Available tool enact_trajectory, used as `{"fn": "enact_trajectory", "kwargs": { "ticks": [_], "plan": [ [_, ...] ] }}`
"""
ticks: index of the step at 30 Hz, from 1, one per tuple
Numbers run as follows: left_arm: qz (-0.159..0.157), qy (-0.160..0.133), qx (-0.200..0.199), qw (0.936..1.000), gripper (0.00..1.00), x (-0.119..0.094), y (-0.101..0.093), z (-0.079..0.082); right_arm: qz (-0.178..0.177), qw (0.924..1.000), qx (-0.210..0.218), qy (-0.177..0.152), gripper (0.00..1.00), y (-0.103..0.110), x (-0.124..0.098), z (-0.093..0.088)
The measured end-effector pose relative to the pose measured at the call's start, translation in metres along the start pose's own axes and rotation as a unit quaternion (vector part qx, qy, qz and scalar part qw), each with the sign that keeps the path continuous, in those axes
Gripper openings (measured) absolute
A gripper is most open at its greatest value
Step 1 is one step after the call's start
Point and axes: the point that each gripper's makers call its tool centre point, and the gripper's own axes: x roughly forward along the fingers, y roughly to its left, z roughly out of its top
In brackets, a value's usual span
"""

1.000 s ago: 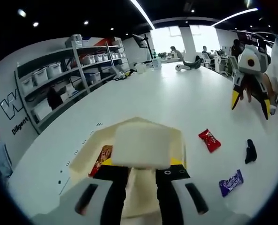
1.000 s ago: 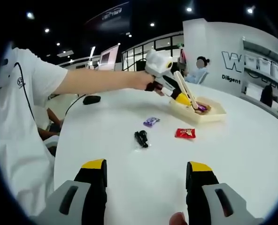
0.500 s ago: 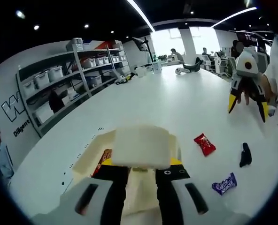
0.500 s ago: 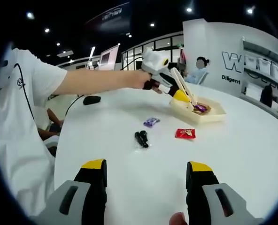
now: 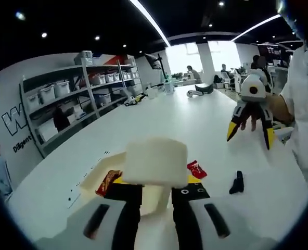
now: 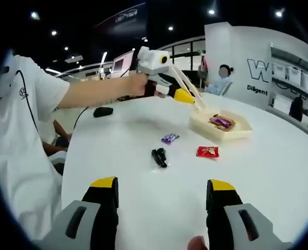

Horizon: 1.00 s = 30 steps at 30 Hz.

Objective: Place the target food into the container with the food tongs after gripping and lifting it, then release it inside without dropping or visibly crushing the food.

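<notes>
My left gripper [image 5: 156,190] is shut on the cream food tongs [image 5: 156,161], whose broad end hides their tips in the left gripper view. In the right gripper view a hand holds that left gripper [image 6: 184,95] above the table. The tongs [image 6: 191,92] slope down toward the cream container [image 6: 224,134], their tips just above its near rim. I see no food between the tips. Wrapped snacks [image 6: 221,121] lie in the container [image 5: 94,179]. My right gripper [image 6: 163,192] is open and holds nothing; it also hovers open at the right [image 5: 250,130].
On the white table lie a red candy [image 6: 207,151], a purple candy [image 6: 169,138] and a black item [image 6: 158,156]. The red candy [image 5: 196,169] and black item [image 5: 236,182] lie beside the container. A person in white stands at the left. Shelves with bins [image 5: 65,99] line the wall.
My left gripper has risen with the tongs, and their tips have come up out of the container. The right gripper has not moved.
</notes>
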Motion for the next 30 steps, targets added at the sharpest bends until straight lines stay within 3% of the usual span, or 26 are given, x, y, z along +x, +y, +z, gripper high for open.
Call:
{"fn": "enact_trajectory", "kwargs": {
  "ticks": [15,20,30],
  "plan": [
    [-0.028,0.016,-0.014,0.9994,0.20,-0.028,-0.049,-0.024,0.002,1.0000,-0.005,-0.001,0.66,0.006,0.001,0.004],
    [-0.041,0.026,-0.020,0.9986,0.20,-0.030,-0.065,-0.035,0.004,1.0000,-0.005,-0.002,0.66,0.008,0.002,0.004],
    [-0.064,0.035,-0.051,0.9960,0.19,-0.031,-0.084,-0.039,0.002,1.0000,-0.002,-0.002,0.66,0.007,-0.001,0.000]
  ]
}}
